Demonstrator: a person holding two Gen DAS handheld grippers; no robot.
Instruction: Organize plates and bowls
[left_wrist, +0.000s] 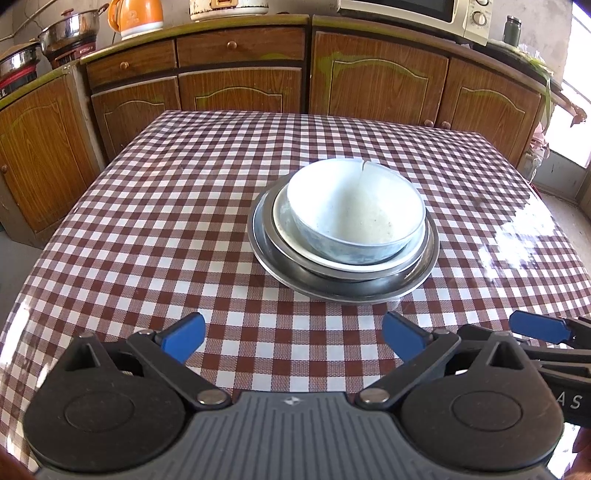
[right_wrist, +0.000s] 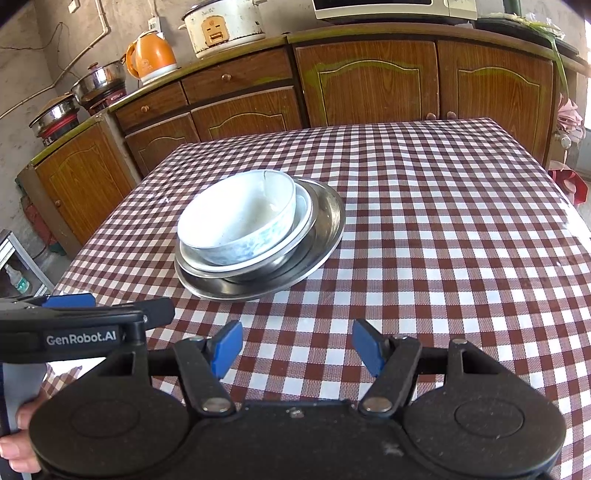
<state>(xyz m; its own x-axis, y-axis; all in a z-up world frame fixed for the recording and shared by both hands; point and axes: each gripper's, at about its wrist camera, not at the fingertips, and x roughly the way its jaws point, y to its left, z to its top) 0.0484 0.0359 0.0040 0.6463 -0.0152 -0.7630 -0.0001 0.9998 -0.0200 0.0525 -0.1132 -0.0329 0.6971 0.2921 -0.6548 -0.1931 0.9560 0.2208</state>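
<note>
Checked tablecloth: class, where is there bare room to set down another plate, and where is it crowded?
Bare cloth lies right of the stacked dishes out to the table's right edge, behind the stack toward the cabinets, and left of it. The near edge is crowded: both open tongs, left and right, hover there.

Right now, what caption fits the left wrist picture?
White bowl stacked on metal plates on a checked table, open gripper waiting.
</note>
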